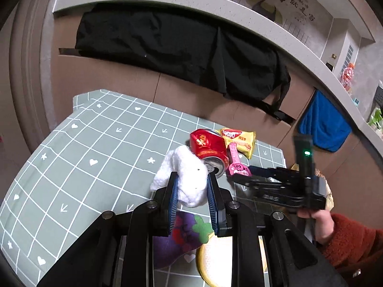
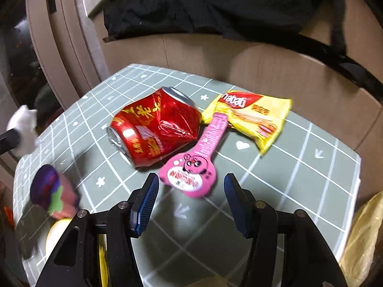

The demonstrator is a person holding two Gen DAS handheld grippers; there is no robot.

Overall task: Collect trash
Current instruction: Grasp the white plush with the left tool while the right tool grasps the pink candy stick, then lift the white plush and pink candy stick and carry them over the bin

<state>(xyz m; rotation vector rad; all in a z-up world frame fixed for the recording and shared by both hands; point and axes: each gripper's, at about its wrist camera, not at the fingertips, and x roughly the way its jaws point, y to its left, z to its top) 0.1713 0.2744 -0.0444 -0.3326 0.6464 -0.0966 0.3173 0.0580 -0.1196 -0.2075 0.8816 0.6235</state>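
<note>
Checked tablecloth, yellow "nabati" wafer packet

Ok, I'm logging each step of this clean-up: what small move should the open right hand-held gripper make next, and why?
Probably ease the right hand-held gripper forward and down over the pink wrapper. Its jaws are open and empty, and the wrapper lies flat on the table just ahead of them. The left hand-held gripper already holds a white tissue.

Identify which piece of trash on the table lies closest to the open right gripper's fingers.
The pink wrapper with the round cartoon end: it lies just ahead of the right gripper, nearer than the red can and the yellow wafer packet.
</note>
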